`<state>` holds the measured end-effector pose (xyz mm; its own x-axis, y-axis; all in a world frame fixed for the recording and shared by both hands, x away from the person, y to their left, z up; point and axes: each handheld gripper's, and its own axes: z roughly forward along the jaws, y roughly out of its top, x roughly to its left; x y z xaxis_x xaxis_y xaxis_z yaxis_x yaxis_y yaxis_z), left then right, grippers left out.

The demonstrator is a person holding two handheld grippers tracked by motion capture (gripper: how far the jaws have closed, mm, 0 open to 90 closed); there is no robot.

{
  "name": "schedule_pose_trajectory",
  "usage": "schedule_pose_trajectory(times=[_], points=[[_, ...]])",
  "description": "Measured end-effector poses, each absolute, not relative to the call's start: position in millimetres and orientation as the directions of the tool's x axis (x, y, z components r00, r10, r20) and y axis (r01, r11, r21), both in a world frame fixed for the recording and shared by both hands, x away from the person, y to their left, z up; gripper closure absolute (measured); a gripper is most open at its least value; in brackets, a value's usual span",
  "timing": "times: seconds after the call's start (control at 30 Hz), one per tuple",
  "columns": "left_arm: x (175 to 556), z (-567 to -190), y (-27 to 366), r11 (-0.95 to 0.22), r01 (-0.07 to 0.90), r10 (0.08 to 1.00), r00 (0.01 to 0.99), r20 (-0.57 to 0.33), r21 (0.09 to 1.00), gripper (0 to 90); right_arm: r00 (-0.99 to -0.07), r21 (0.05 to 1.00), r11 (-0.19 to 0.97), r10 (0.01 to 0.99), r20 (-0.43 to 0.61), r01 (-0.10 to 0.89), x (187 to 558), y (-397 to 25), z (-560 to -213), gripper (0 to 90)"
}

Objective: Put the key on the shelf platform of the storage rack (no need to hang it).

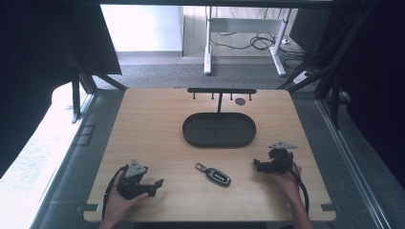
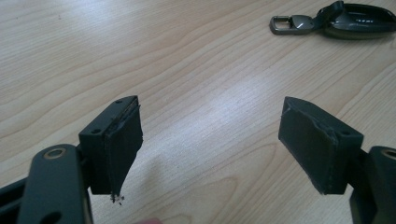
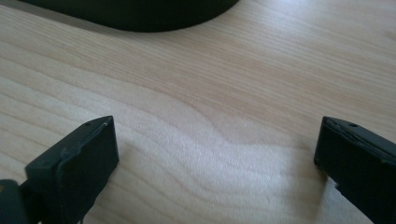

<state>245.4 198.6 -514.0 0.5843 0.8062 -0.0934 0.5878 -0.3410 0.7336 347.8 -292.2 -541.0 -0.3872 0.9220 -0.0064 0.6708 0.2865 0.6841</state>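
A dark car key fob (image 1: 216, 174) with a metal loop lies on the wooden table (image 1: 157, 124), near the front, between my two grippers. Behind it sits a black oval tray (image 1: 218, 130) with a hook rack (image 1: 221, 91) rising at its far side. My left gripper (image 1: 158, 184) rests at the front left, open, jaws pointing right toward the fob (image 2: 336, 21), nothing between them. On the right, my right gripper (image 1: 257, 165) is open too, low over bare wood, with the tray's edge (image 3: 135, 14) ahead of it.
A small dark round disc (image 1: 240, 101) lies by the rack. Beyond the table's far edge are grey carpet, white desk legs (image 1: 208, 47) and loose cables. Black frame struts stand at both back corners.
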Motion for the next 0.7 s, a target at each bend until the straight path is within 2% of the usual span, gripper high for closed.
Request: schedule_pose_trajectory(times=[0.13, 0.37, 0.7], points=[[248, -517, 199, -0.346, 0.597, 0.807, 0.583, -0.094, 0.724, 22.0, -0.406, 0.675, 0.303, 0.914, -0.005, 0.673, 343, -296, -536, 14.3], [246, -518, 193, -0.353, 0.597, 0.8, 0.592, -0.099, 0.721, 21.9, -0.449, 0.717, 0.327, 0.893, -0.021, 0.616, 332, -299, -527, 22.6], [246, -518, 194, -0.354, 0.598, 0.8, 0.592, -0.098, 0.719, 21.9, -0.453, 0.73, 0.302, 0.891, 0.011, 0.612, 328, -308, -522, 24.9]])
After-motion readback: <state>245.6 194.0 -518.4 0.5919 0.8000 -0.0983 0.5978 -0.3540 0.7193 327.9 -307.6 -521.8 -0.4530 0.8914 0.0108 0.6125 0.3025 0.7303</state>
